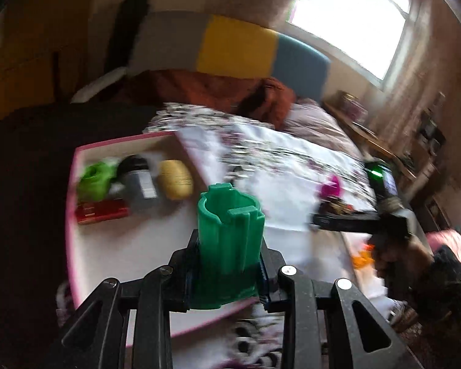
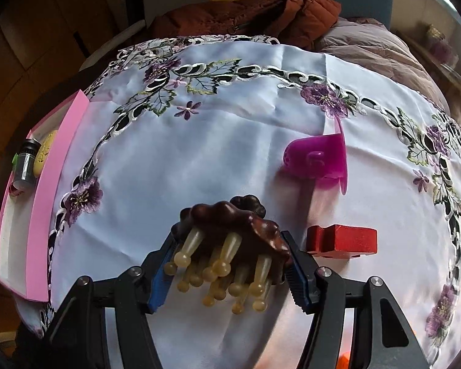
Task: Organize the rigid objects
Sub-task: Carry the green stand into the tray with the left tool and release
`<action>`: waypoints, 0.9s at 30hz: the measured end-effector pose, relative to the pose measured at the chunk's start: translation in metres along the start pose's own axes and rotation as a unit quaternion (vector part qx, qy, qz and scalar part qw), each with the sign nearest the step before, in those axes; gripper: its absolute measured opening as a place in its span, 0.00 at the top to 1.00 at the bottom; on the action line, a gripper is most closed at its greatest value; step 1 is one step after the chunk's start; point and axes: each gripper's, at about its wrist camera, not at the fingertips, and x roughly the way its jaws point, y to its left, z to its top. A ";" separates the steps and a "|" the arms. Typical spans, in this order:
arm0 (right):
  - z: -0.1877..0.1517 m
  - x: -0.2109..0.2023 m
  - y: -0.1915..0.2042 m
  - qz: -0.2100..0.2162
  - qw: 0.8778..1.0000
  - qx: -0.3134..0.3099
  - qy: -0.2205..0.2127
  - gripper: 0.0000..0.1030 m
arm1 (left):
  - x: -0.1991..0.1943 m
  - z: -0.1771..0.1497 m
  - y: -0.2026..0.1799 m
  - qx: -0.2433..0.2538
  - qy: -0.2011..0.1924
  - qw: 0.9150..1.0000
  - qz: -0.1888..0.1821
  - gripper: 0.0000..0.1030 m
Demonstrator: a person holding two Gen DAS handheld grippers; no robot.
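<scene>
My left gripper (image 1: 227, 272) is shut on a green ribbed plastic holder (image 1: 229, 240), held upright above the near part of a pink-rimmed box (image 1: 72, 215). The box holds a lime green piece (image 1: 93, 180), a grey bottle with a black cap (image 1: 138, 181), a beige oval (image 1: 175, 178) and a red packet (image 1: 103, 212). My right gripper (image 2: 230, 264) is shut on a dark brown massage brush with yellowish knobbed prongs (image 2: 230, 246), just above the white embroidered cloth (image 2: 199, 153). A magenta plastic piece (image 2: 318, 158) and a red block (image 2: 342, 240) lie on the cloth beyond it.
The pink box (image 2: 40, 203) sits at the cloth's left edge in the right wrist view. A rust-brown jacket (image 2: 246, 15) lies at the far side. The right hand and its gripper (image 1: 362, 223) show at the right of the left wrist view. An orange object (image 1: 362, 256) lies near it.
</scene>
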 end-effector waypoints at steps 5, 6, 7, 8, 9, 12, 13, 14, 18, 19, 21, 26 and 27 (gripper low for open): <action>0.000 0.000 0.002 -0.005 1.000 -0.005 0.000 0.38 | 0.009 0.002 0.053 -0.044 0.009 0.998 0.046 0.71; 0.000 0.000 0.002 -0.006 1.000 -0.006 0.000 0.38 | 0.012 0.003 0.059 -0.046 0.010 0.997 0.053 0.71; 0.000 0.000 0.003 -0.007 1.000 -0.007 0.000 0.38 | 0.015 0.002 0.066 -0.046 0.012 0.997 0.063 0.71; 0.000 0.000 0.003 -0.007 1.000 -0.008 0.000 0.38 | 0.018 0.002 0.072 -0.048 0.016 0.996 0.069 0.71; 0.000 0.001 0.003 -0.007 1.000 -0.008 0.000 0.38 | 0.023 0.002 0.077 -0.050 0.021 0.996 0.072 0.71; 0.000 0.001 0.003 -0.009 1.000 -0.009 0.001 0.38 | 0.036 0.002 0.090 -0.058 0.035 0.994 0.087 0.71; 0.000 0.001 0.003 -0.009 1.000 -0.010 0.001 0.38 | 0.041 0.002 0.095 -0.063 0.045 0.993 0.090 0.71; 0.000 0.001 0.003 -0.010 1.000 -0.010 0.001 0.38 | 0.047 0.003 0.099 -0.068 0.055 0.992 0.089 0.71; 0.000 0.000 0.003 -0.009 1.000 -0.009 0.001 0.38 | 0.058 0.006 0.105 -0.060 0.067 0.992 0.092 0.70; 0.000 0.001 0.004 -0.010 1.000 -0.011 0.002 0.38 | 0.060 0.007 0.103 -0.052 0.070 0.991 0.099 0.69; 0.000 0.002 0.004 -0.012 1.000 -0.012 0.003 0.38 | 0.062 0.009 0.103 -0.046 0.071 0.991 0.107 0.68; 0.000 0.002 0.003 -0.011 1.000 -0.010 0.004 0.38 | 0.052 0.009 0.104 -0.054 0.059 0.989 0.121 0.62; 0.000 0.002 0.003 -0.011 1.000 -0.010 0.004 0.38 | 0.050 0.008 0.103 -0.053 0.055 0.989 0.124 0.61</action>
